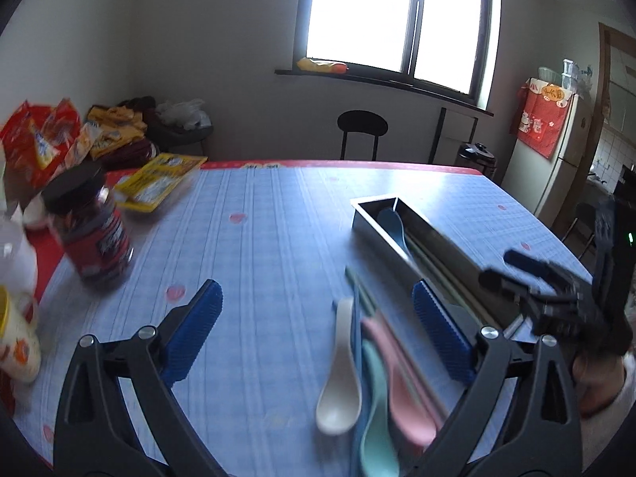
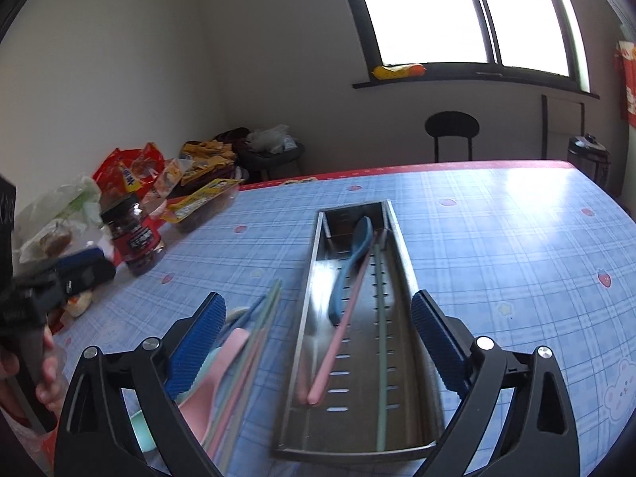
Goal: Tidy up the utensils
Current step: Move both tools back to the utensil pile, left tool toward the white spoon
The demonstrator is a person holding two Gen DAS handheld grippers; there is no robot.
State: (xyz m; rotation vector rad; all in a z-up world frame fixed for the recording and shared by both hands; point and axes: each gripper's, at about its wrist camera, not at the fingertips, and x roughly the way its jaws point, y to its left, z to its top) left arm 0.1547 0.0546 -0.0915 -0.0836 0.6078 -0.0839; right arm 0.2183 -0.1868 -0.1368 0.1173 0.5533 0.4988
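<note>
- Blue plaid cloth with a red border covers the surface [image 1: 270, 230]; a bright window [image 1: 397, 12] and a black chair [image 1: 361, 127] stand behind it.
- Far left: snack packets [image 1: 35, 139], a dark-lidded red jar [image 1: 89, 226], a yellow packet [image 1: 159, 179].
- Left gripper [image 1: 318, 318]: jaws wide, holding nothing.
- Loose utensils on the cloth, between its fingers: white spoon [image 1: 340, 389], teal spoon [image 1: 375, 417], pink spoon [image 1: 401, 377], chopsticks [image 1: 357, 290].
- Steel tray [image 2: 401, 246], right of these: blue spoon [image 2: 351, 262], pink chopsticks [image 2: 338, 342], green chopstick [image 2: 382, 338].
- Right gripper [image 2: 318, 338]: jaws wide, empty, over the tray.
</note>
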